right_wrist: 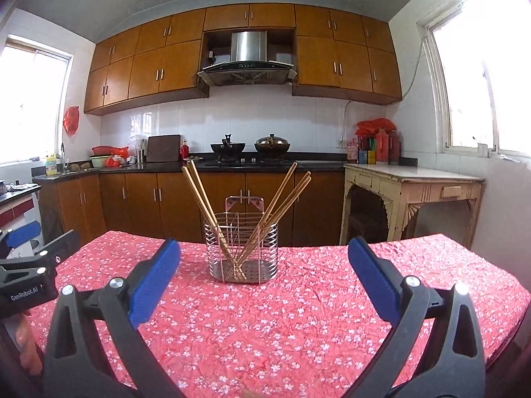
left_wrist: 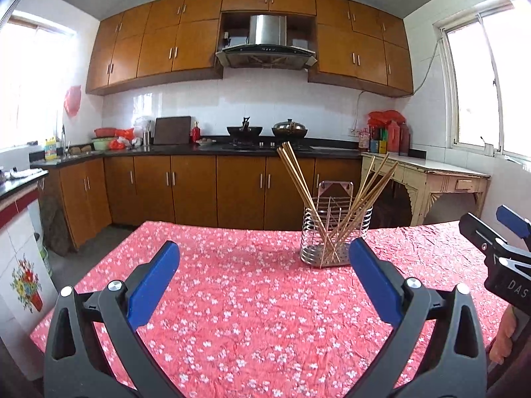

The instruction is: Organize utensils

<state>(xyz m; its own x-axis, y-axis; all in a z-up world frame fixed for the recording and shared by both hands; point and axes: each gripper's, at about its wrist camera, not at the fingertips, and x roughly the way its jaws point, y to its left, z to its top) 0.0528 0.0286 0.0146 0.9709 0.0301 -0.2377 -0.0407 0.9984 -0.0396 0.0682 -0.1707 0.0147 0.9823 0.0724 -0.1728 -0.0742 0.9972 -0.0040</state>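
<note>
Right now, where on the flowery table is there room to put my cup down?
The red flowered tablecloth is bare nearly everywhere: the wide patch between the wire chopstick holder and both open hand-held grippers, left and right, plus the cloth on either side of the holder. Only the holder's spot is crowded, where chopsticks splay outward.
</note>
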